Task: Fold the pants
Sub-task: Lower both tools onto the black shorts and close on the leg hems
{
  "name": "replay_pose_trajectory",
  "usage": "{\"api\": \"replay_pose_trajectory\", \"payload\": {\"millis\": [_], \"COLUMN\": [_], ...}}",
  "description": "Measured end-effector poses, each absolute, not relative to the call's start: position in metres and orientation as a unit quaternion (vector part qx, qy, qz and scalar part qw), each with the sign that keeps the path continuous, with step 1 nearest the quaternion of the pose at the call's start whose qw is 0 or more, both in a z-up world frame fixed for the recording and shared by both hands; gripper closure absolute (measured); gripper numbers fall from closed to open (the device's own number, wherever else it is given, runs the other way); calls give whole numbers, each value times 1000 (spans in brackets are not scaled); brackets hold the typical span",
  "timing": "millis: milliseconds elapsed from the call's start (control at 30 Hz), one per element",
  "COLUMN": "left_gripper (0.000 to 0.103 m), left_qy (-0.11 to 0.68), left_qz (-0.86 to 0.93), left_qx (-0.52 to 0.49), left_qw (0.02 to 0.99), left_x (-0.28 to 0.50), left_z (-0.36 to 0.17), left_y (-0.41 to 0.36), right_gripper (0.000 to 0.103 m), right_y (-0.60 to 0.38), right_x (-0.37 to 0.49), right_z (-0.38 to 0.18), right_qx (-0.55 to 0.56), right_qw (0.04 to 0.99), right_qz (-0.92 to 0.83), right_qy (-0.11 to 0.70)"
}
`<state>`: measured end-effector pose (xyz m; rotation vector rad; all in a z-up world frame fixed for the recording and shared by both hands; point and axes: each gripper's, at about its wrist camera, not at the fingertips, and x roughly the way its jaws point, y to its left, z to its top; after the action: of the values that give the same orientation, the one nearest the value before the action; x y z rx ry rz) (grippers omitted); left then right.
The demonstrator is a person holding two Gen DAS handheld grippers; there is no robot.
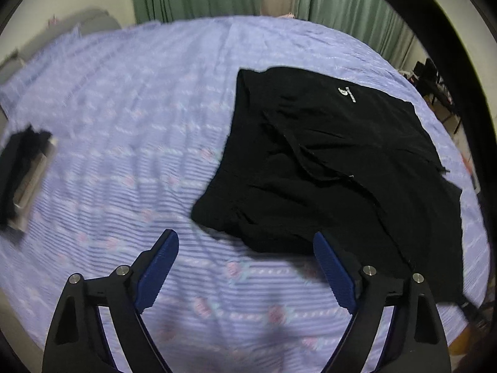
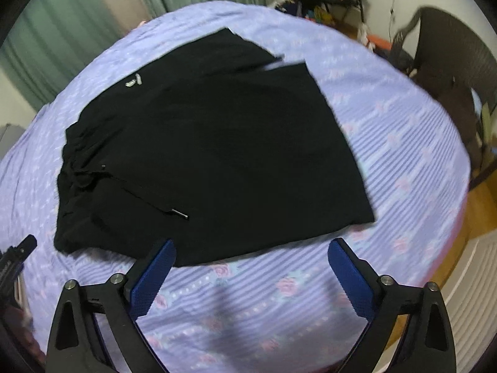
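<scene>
Both the left tool (image 1: 245,245) and right tool (image 2: 251,253) hover spread wide and empty over the bed (image 1: 124,124), where black pants (image 2: 217,143) lie flat; pinch matching near corners squarely before folding.

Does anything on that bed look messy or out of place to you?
Only small things. The black pants lie spread on the purple bedspread, but the waistband end is bunched and wrinkled, and a drawstring trails loose across the fabric. Both open grippers hold nothing.
</scene>
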<state>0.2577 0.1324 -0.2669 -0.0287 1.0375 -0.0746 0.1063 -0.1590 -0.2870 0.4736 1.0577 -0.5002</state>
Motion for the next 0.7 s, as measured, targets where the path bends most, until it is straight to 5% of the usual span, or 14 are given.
{"api": "replay_pose_trajectory", "payload": {"millis": [200, 433, 500, 533, 600, 667, 700], "left_gripper": [31, 35, 45, 50, 78, 93, 94], "left_qy": [535, 582, 584, 583, 580, 579, 579], "left_qz": [-54, -49, -56, -52, -46, -46, -54], "left_qx": [-54, -128, -150, -148, -134, -119, -119], "left_qw": [841, 802, 796, 797, 802, 805, 805], "left_x": [287, 301, 302, 302, 302, 303, 304], "left_z": [-310, -350, -353, -353, -350, -345, -344], "left_y": [128, 135, 134, 132, 127, 123, 122], "right_gripper": [18, 22, 28, 35, 49, 79, 84], "right_y": [-171, -181, -182, -184, -186, -193, -193], "right_x": [116, 125, 130, 131, 132, 134, 136], "right_z": [-334, -357, -357, -356, -352, -346, -342], "right_qx": [302, 312, 309, 309, 309, 302, 295], "right_qw": [774, 760, 758, 758, 757, 766, 771], "right_qz": [-242, -257, -259, -263, -268, -263, -257], "right_qy": [502, 509, 513, 511, 509, 503, 502]}}
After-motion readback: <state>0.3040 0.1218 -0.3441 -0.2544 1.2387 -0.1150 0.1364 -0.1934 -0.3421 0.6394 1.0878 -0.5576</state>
